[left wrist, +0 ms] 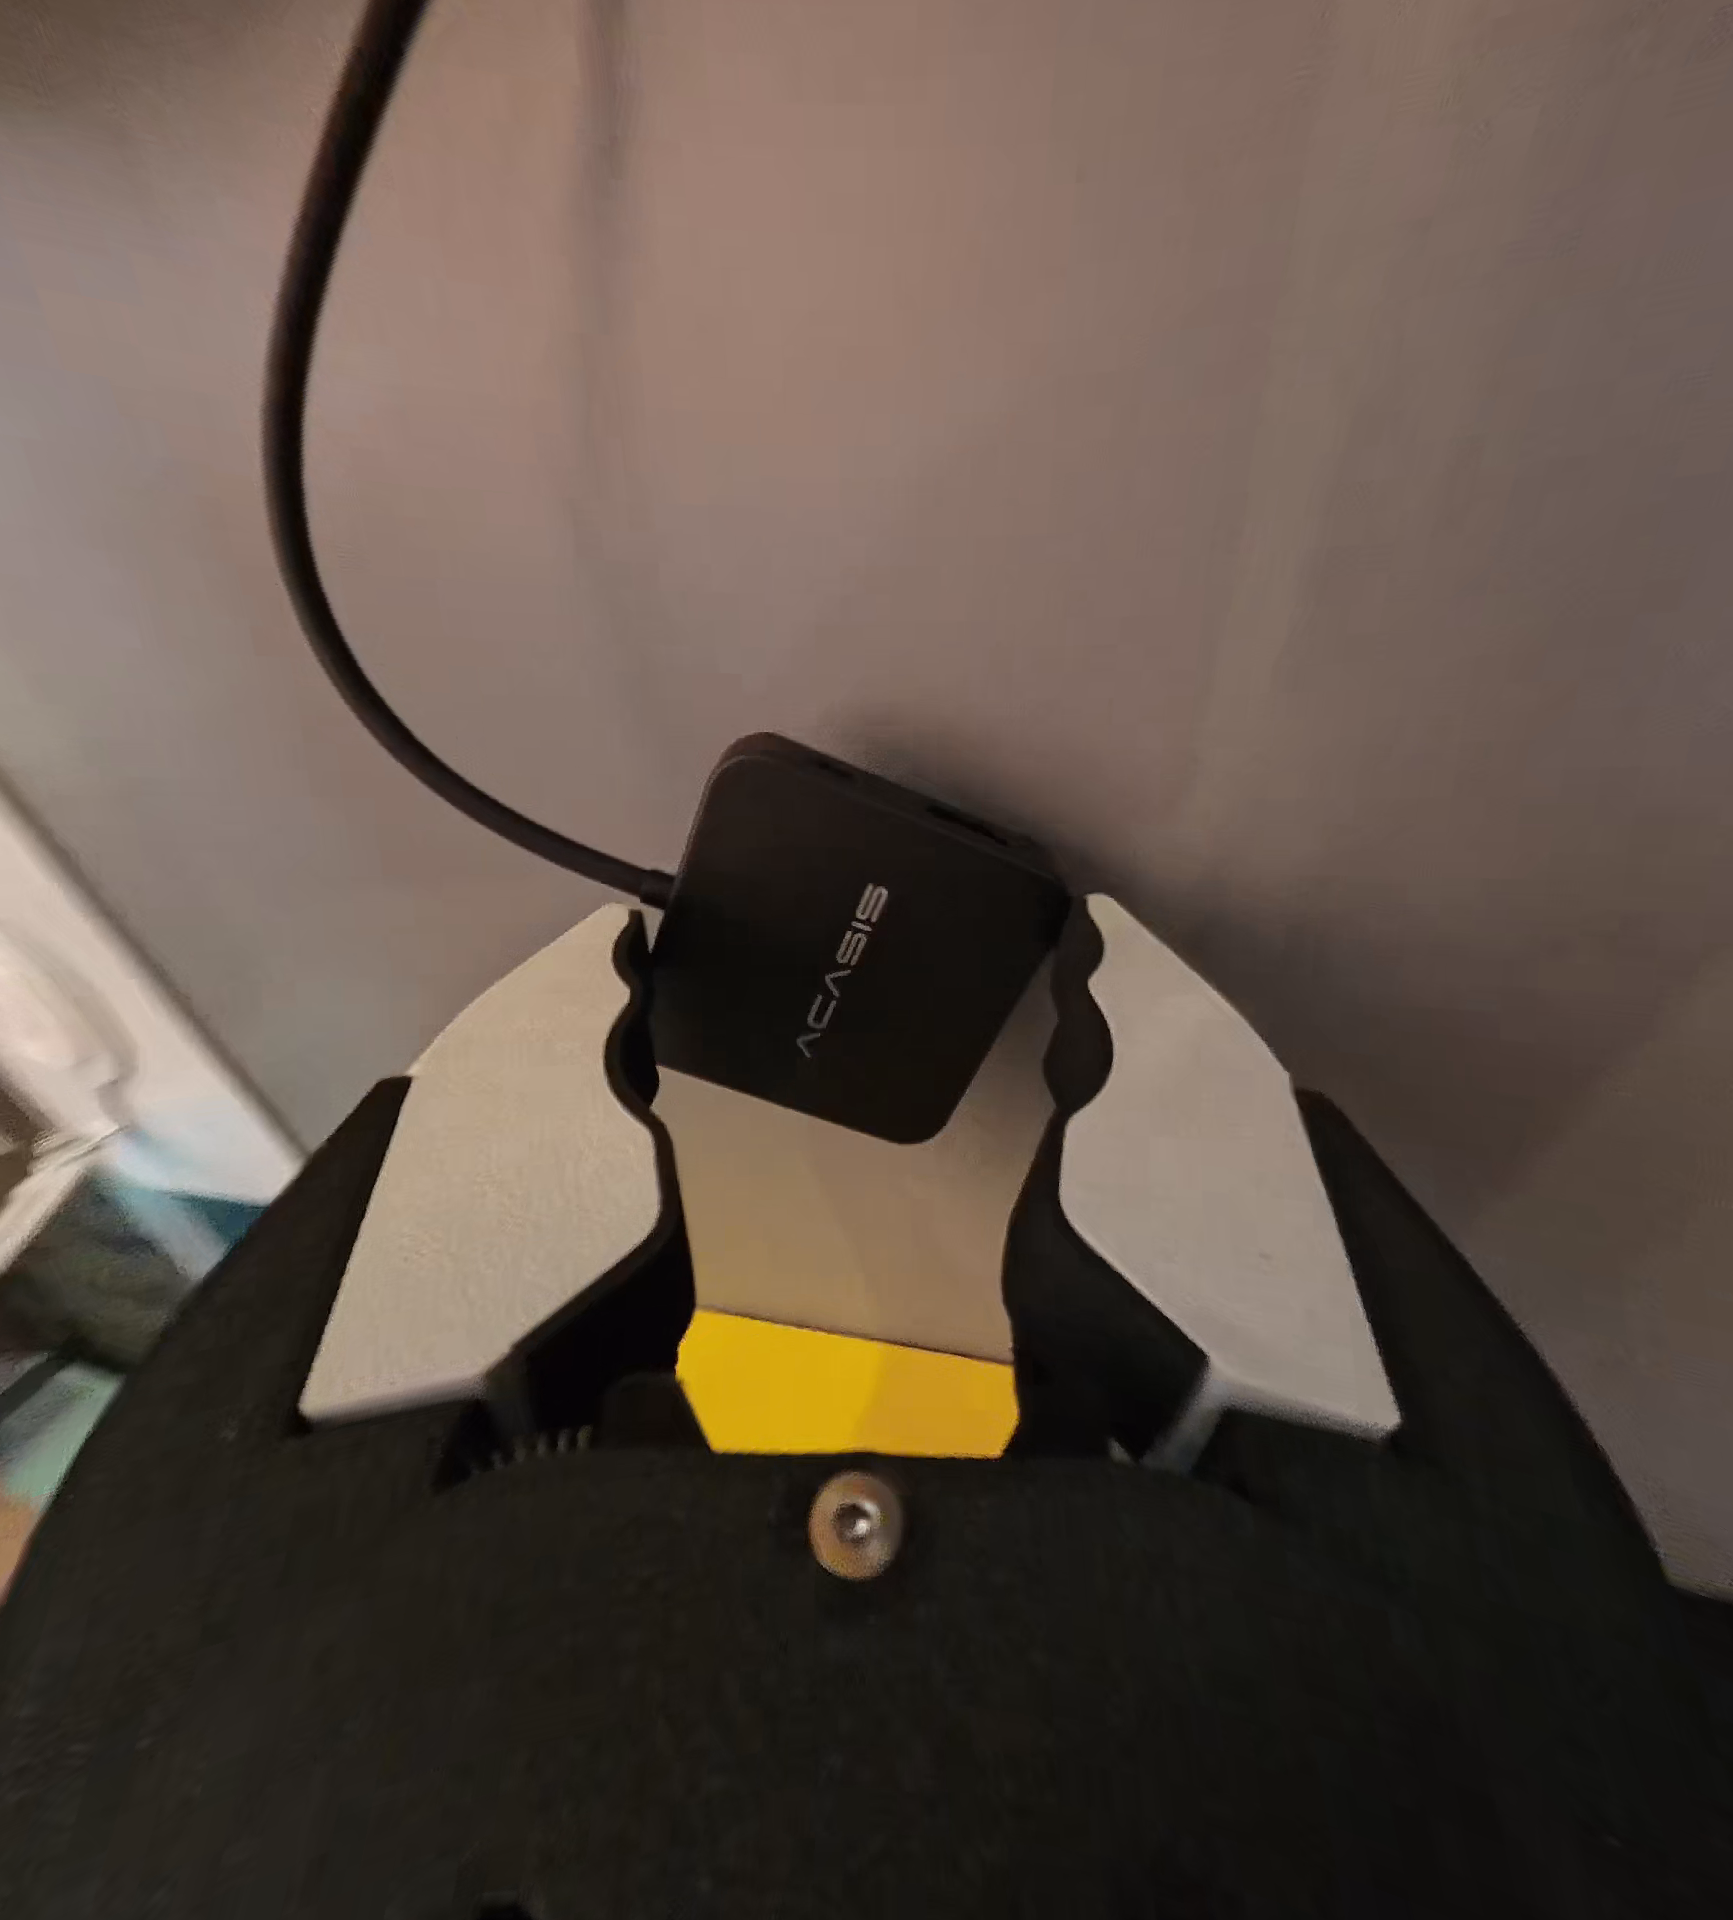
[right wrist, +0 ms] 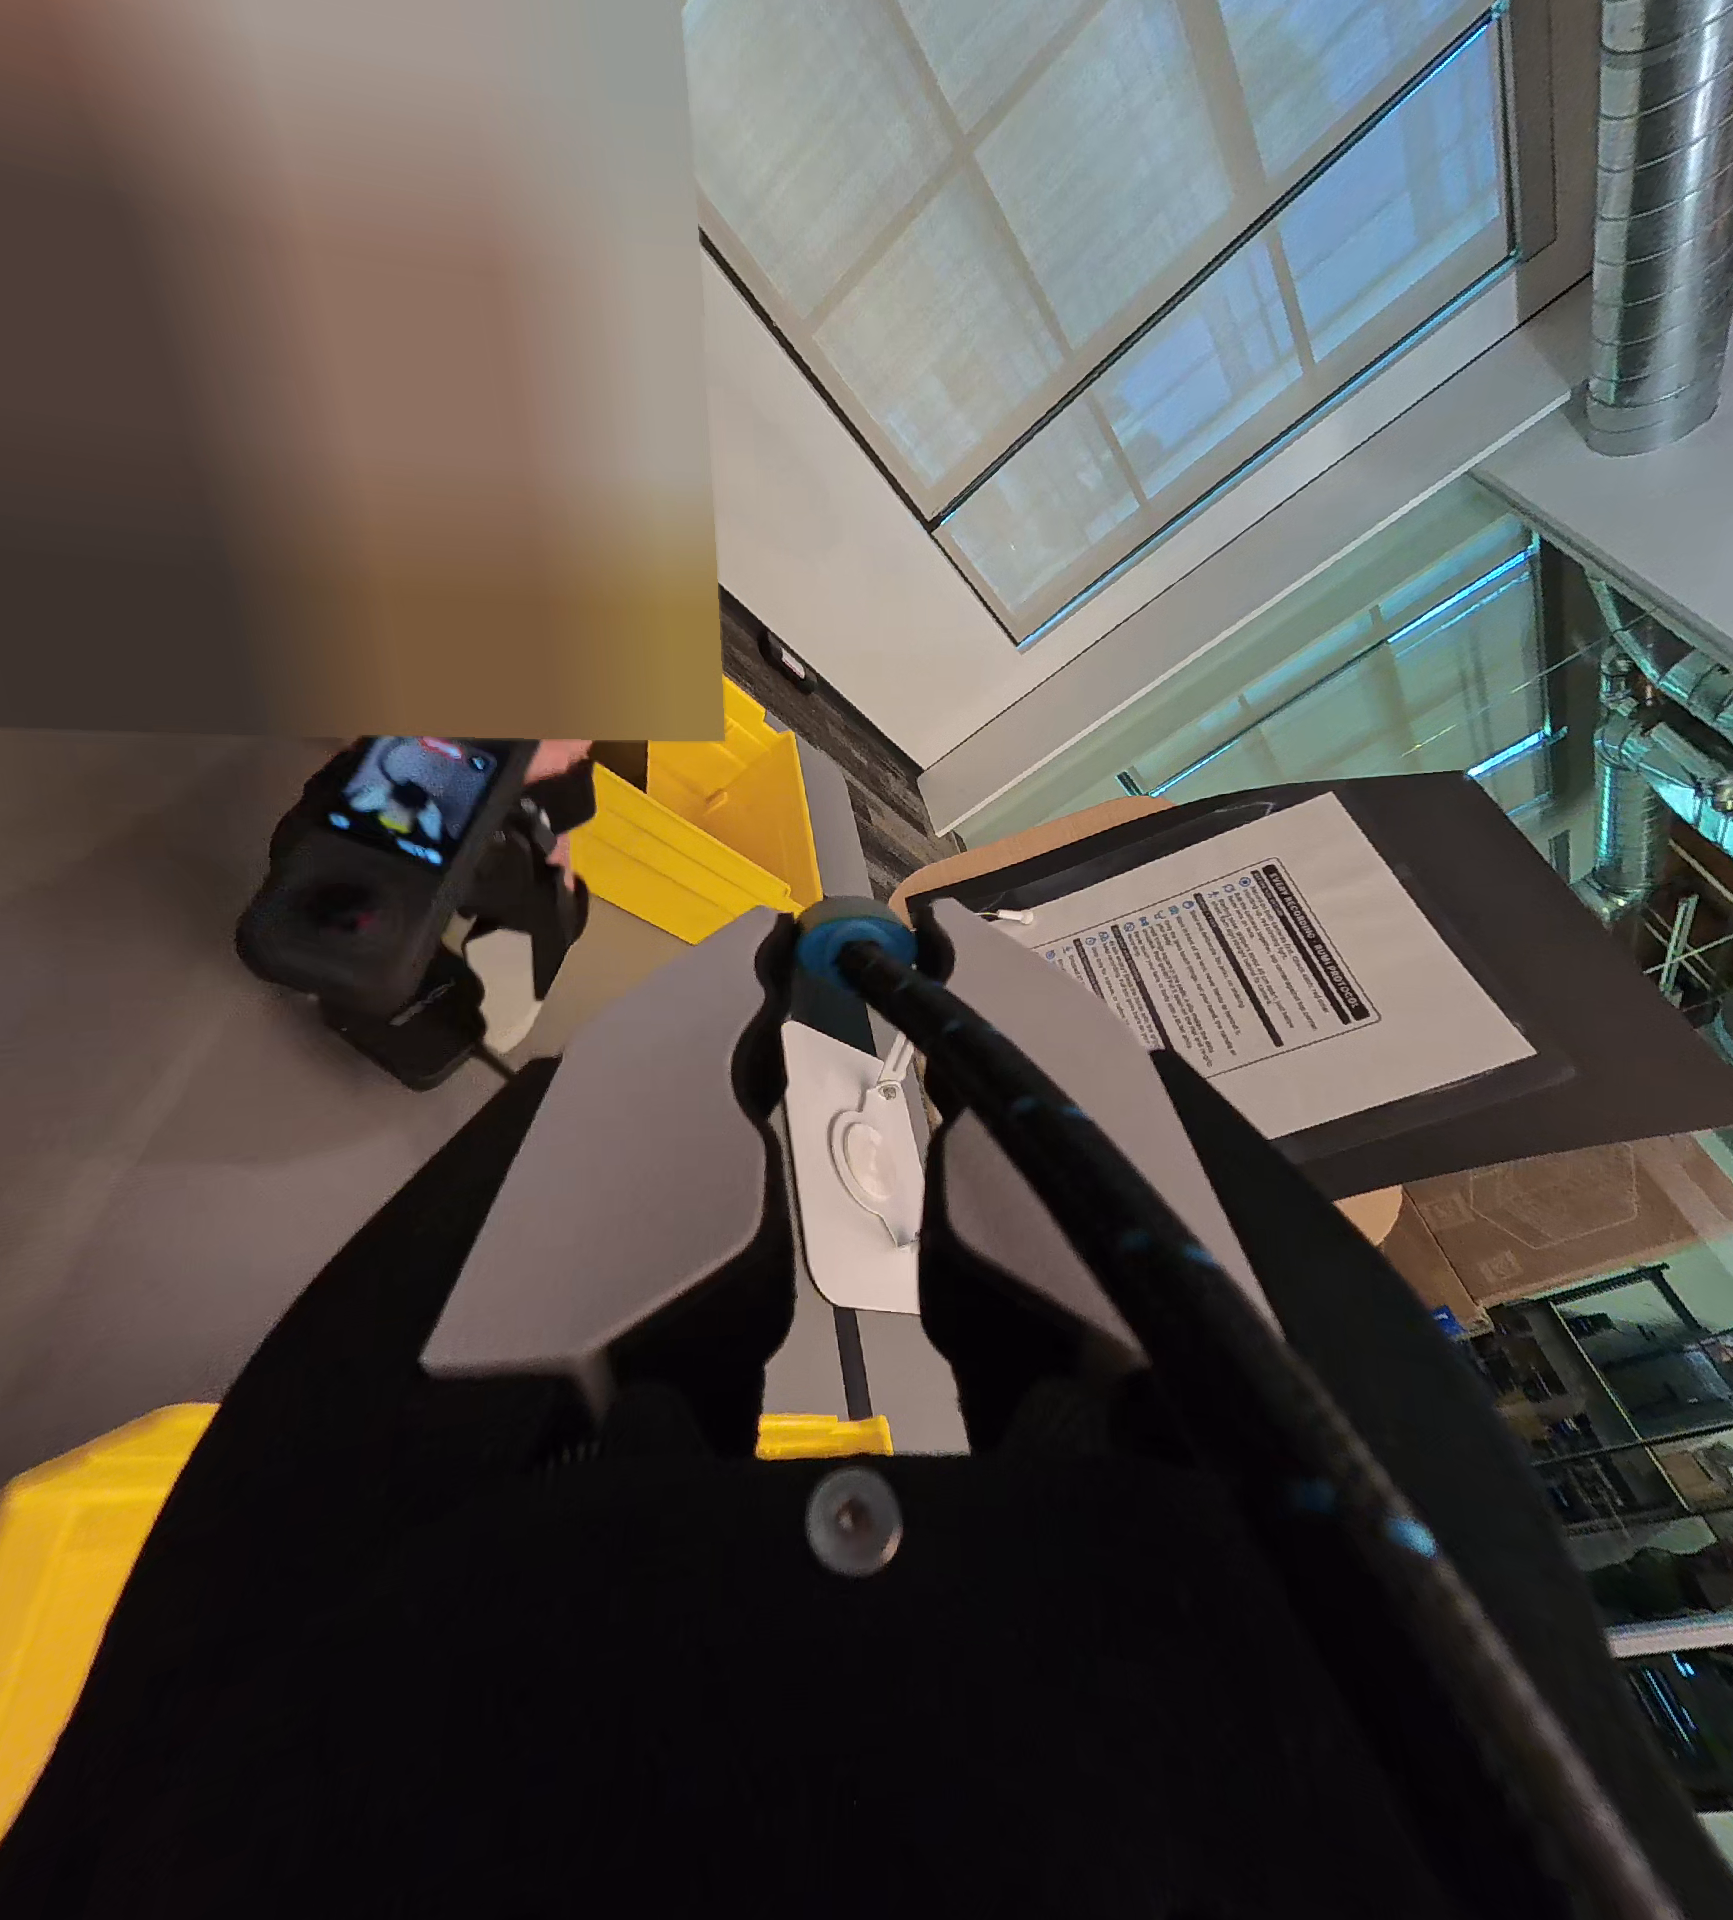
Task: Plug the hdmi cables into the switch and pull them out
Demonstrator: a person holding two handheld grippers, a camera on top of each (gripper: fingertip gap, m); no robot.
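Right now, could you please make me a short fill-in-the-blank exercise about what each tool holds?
1. The left tool grips a black ____.
2. The thin cable leaves the switch on its ____ side in the left view.
3. The right tool pinches a braided cable just behind its ____ collar.
4. Bins beside the table are ____.

Missing: switch; left; blue; yellow

The matte black, coarse-textured left gripper point(left wrist: 857, 920) is showing pale grey wedge-shaped finger plates edged with wavy black pads, and a round silver screw point(left wrist: 854, 1525) is sitting centrally on its body. The right gripper point(right wrist: 846, 925) is wearing the same black shell, grey plates and central screw point(right wrist: 851, 1519).
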